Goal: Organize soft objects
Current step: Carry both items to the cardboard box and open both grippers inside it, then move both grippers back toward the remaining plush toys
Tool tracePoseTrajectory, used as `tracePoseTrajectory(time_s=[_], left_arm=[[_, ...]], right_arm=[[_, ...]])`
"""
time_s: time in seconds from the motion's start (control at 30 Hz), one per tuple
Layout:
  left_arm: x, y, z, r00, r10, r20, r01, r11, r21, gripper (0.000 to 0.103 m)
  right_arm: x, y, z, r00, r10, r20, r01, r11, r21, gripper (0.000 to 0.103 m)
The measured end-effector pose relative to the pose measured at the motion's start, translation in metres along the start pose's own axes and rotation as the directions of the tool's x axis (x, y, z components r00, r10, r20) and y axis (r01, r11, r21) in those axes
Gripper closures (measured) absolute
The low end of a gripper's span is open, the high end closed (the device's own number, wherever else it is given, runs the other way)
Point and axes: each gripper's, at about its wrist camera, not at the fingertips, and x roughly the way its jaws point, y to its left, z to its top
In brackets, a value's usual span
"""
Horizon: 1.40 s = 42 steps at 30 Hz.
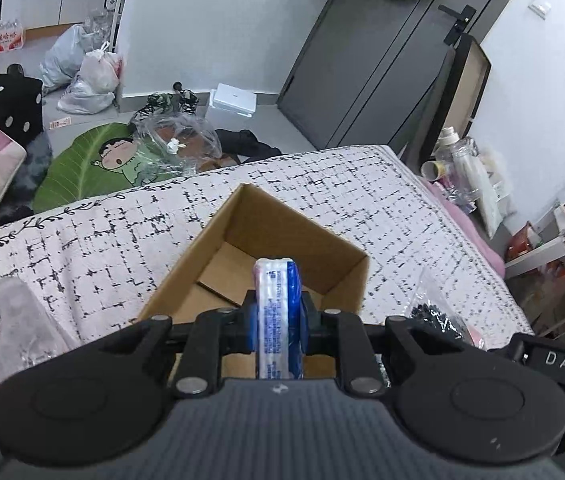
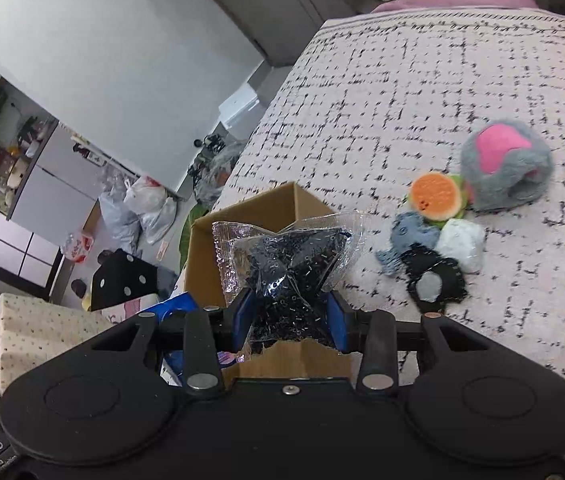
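You are holding a flat blue-and-white packet (image 1: pixel 278 312) edge-up in your left gripper (image 1: pixel 276 316), its jaws clenched tight on it, and it is hanging just over the near rim of the open cardboard box (image 1: pixel 322 240), which is sitting on the checked bedspread (image 1: pixel 94 248). The box floor is showing only loose cardboard flaps, so nothing soft is lying in there yet as far as this view tells. Your right gripper (image 2: pixel 288 316) is grasping a clear bag of small black beads (image 2: pixel 286 264) by its pinched middle, and that bag is hovering at the box's near right corner in the right wrist view. At about 2 o'clock from that bag, the remaining soft things are waiting in a cluster on the bedspread: a grey and pink plush (image 2: pixel 506 164), an orange burger-like toy (image 2: pixel 436 194) touching it, a blue fabric piece (image 2: pixel 410 240), a white pouf (image 2: pixel 462 244) and a black frilled piece (image 2: pixel 436 284). Both hands are crowding one small opening, so you are risking a knock between the grippers or a nudge that is tipping the light box. The bead bag is bulging above the pinch, so it could slip out or snag the rim if you let go early.
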Motion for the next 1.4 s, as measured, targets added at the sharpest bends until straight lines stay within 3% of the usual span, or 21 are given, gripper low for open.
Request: tracePoseTrajectory(time_s=[0.23,0.4,0.47,0.67,0.8,1.03,1.13,1.33,1.4], left_arm=[[0.002,0.003,0.003,0.996,0.092,0.011,-0.093,0.995,0.022,0.081],[-0.008,0.003,0.005,0.994,0.104,0.025,-0.105,0.994,0.010,0.059],[-0.013,0.000,0.005,0.992,0.118,0.037,-0.119,0.993,0.020,0.055],[-0.021,-0.012,0.003,0.992,0.120,0.030,-0.121,0.992,0.036,0.049],[-0.027,-0.025,-0.002,0.992,0.124,0.031,-0.126,0.991,0.051,0.034],[-0.033,-0.047,-0.013,0.991,0.130,0.011,-0.130,0.987,0.094,0.028],[-0.037,-0.059,-0.018,0.991,0.131,0.009,-0.131,0.984,0.124,0.025],[-0.042,-0.079,-0.027,0.991,0.132,0.001,-0.130,0.981,0.147,0.024],[-0.042,-0.085,-0.030,0.991,0.135,-0.003,-0.133,0.979,0.157,0.023]], right_arm=[[0.019,0.012,-0.005,0.999,0.023,-0.045,-0.023,1.000,0.002,0.063],[0.028,0.016,-0.010,0.995,0.054,-0.079,-0.054,0.999,0.002,0.059],[0.024,0.014,-0.011,0.994,0.070,-0.088,-0.070,0.998,0.008,0.049],[-0.004,-0.005,-0.004,0.998,0.059,-0.037,-0.058,0.998,0.040,0.040],[-0.023,-0.024,0.001,0.999,0.034,0.005,-0.034,0.998,0.057,0.034],[-0.050,-0.053,0.005,0.999,0.002,0.035,-0.004,0.997,0.072,0.031],[-0.063,-0.062,0.006,0.998,-0.011,0.059,0.007,0.998,0.065,0.021],[-0.083,-0.079,0.009,0.995,-0.024,0.092,0.020,0.999,0.042,0.019],[-0.088,-0.085,0.009,0.995,-0.025,0.099,0.021,0.999,0.038,0.013]])
